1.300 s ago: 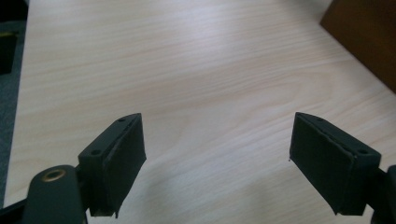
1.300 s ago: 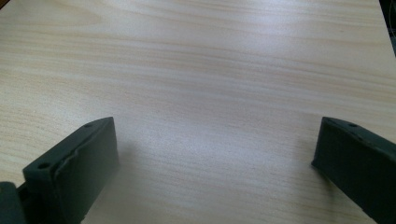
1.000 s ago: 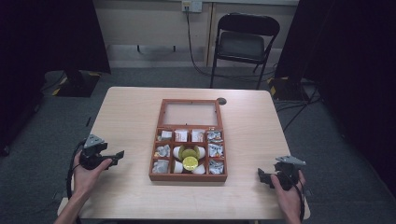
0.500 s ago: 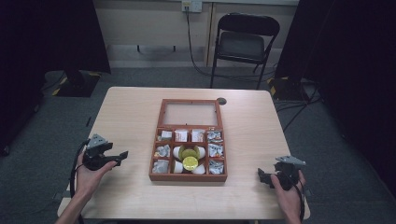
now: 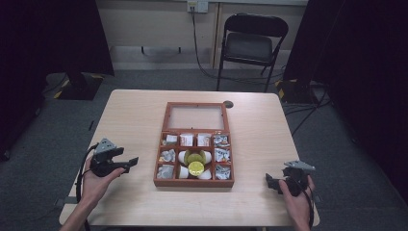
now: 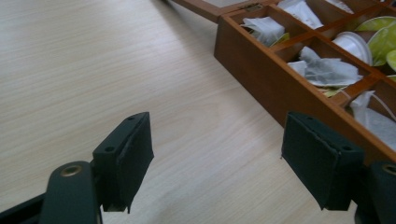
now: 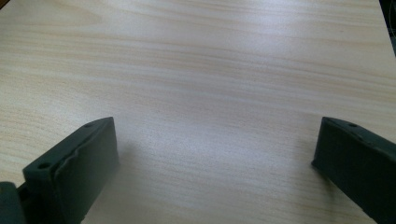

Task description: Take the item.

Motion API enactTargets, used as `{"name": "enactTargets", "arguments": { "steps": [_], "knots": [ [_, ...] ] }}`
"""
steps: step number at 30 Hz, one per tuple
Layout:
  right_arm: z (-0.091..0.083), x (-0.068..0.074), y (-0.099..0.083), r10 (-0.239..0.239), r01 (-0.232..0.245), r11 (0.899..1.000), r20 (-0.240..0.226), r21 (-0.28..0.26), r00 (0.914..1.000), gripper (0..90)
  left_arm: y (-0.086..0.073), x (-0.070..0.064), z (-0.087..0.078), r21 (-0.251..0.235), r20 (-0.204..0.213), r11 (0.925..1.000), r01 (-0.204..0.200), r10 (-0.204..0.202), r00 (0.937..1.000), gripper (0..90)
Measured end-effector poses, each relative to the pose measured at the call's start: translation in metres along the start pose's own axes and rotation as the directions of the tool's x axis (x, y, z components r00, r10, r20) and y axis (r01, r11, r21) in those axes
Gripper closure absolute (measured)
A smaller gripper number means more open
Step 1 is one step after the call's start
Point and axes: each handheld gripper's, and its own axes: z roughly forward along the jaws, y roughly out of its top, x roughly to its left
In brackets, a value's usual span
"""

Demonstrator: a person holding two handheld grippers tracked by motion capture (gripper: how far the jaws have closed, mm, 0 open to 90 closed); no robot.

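We hold our left gripper [image 5: 129,162] near the wooden box [image 5: 194,180] in the middle of the tabletop [image 5: 134,115], fingers spread wide. Our right gripper [image 5: 270,181] sits far off, fingers spread too.

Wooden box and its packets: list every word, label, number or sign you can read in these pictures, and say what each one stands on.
None can be read.
Packets in the top row of the wooden box, such as the orange-marked packet: coloured print, too small and blurred to read.
Yellow-green lid: no legible text.
Tea bags in the left gripper view: plain, no print visible.
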Motion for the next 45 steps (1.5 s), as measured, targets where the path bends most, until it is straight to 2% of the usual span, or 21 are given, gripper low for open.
{"name": "enactTargets", "arguments": {
  "steps": [6, 10, 17, 20, 21, 26, 31, 36, 37, 38, 42, 45],
  "knots": [
    [0.0, 0.0, 0.0, 0.0, 0.0, 1.0, 0.001, 0.0, 1.0, 0.0, 0.004, -0.007, 0.001, 0.001, 0.018, 0.9998, -0.018, 0.018, 0.9997, 25.5],
    [0.0, 0.0, 0.0, 0.0, 0.0, 1.0, 0.001, 0.0, 1.0, 0.0, 0.005, -0.011, 0.001, 0.004, 0.038, 0.9999, -0.012, 0.011, 0.9992, 25.5],
    [0.0, 0.0, 0.0, 0.0, 0.0, 1.0, 0.0, 0.0, 1.0, 0.0, 0.009, -0.022, 0.004, 0.006, 0.071, 0.9991, -0.043, 0.042, 0.9965, 25.6],
    [0.0, 0.0, 0.0, -0.001, 0.001, 1.0, 0.0, 0.0, 1.0, 0.0, 0.01, -0.024, 0.003, 0.002, 0.083, 0.9991, -0.041, 0.041, 0.9957, 25.6],
    [0.0, 0.0, 0.0, 0.0, 0.0, 1.0, 0.001, 0.0, 1.0, 0.0, 0.01, -0.024, 0.003, -0.005, 0.098, 0.9997, -0.026, 0.026, 0.9948, 25.5],
    [0.0, 0.0, 0.0, -0.002, 0.002, 1.0, 0.001, -0.001, 1.0, 0.0, 0.014, -0.027, 0.002, -0.014, 0.1, 0.9995, -0.027, 0.029, 0.9945, 26.3],
    [0.0, 0.0, 0.0, -0.001, 0.001, 1.0, 0.001, -0.001, 1.0, 0.0, 0.025, -0.039, 0.007, -0.014, 0.121, 0.9972, -0.073, 0.074, 0.9899, 27.9],
    [0.0, 0.0, 0.0, -0.001, 0.001, 1.0, 0.001, -0.001, 1.0, 0.0, 0.033, -0.047, 0.01, -0.03, 0.137, 0.9956, -0.088, 0.092, 0.9863, 30.2],
    [0.0, 0.0, 0.0, -0.001, 0.001, 1.0, 0.001, -0.001, 1.0, 0.0, 0.034, -0.05, 0.013, -0.031, 0.148, 0.9947, -0.098, 0.101, 0.9839, 30.2],
    [0.0, 0.0, 0.0, -0.001, 0.001, 1.0, 0.001, -0.001, 1.0, 0.0, 0.035, -0.052, 0.014, -0.029, 0.153, 0.9942, -0.104, 0.107, 0.9824, 33.6],
    [0.0, 0.0, 0.0, -0.001, 0.001, 1.0, 0.001, -0.001, 1.0, 0.0, 0.04, -0.058, 0.018, -0.03, 0.161, 0.9931, -0.113, 0.116, 0.98, 33.5],
    [0.0, 0.0, 0.0, -0.001, 0.001, 1.0, 0.001, -0.001, 1.0, 0.0, 0.047, -0.064, 0.019, -0.044, 0.175, 0.991, -0.127, 0.132, 0.9756, 33.4]
  ]
}}
